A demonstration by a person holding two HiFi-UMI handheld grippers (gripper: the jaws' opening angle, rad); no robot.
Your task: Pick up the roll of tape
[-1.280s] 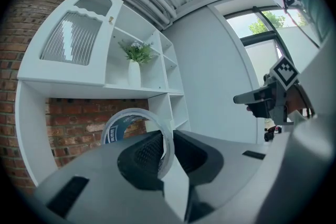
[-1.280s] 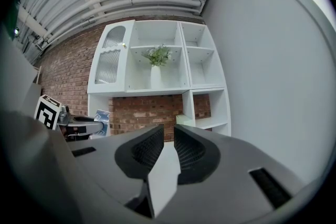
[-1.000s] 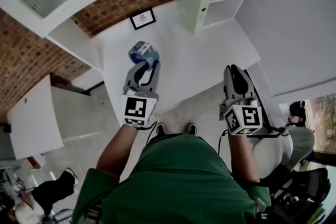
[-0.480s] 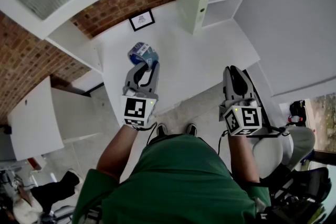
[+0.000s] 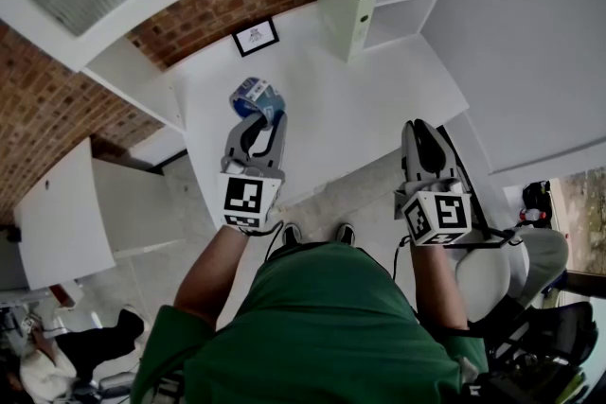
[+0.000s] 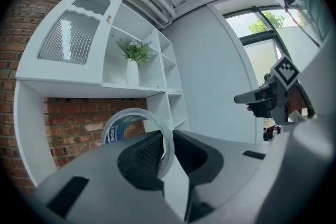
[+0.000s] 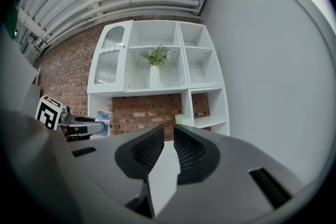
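Since my left gripper (image 5: 268,119) clamps just one thin wall of the roll of tape (image 5: 254,96), it could pivot loose.

Your left tool (image 5: 265,116) points level, clamped on the tape roll (image 5: 252,95); your right tool (image 5: 422,130) sits level alongside, jaws nearly together, empty.

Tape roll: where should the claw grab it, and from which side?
Grip the thin ring wall: one jaw through the open core, one outside, coming in edge-on from the person's side. The tape roll is upright with its hole open sideways, so the wall likely fits the jaws better than the full width. The left claw pinches it so.
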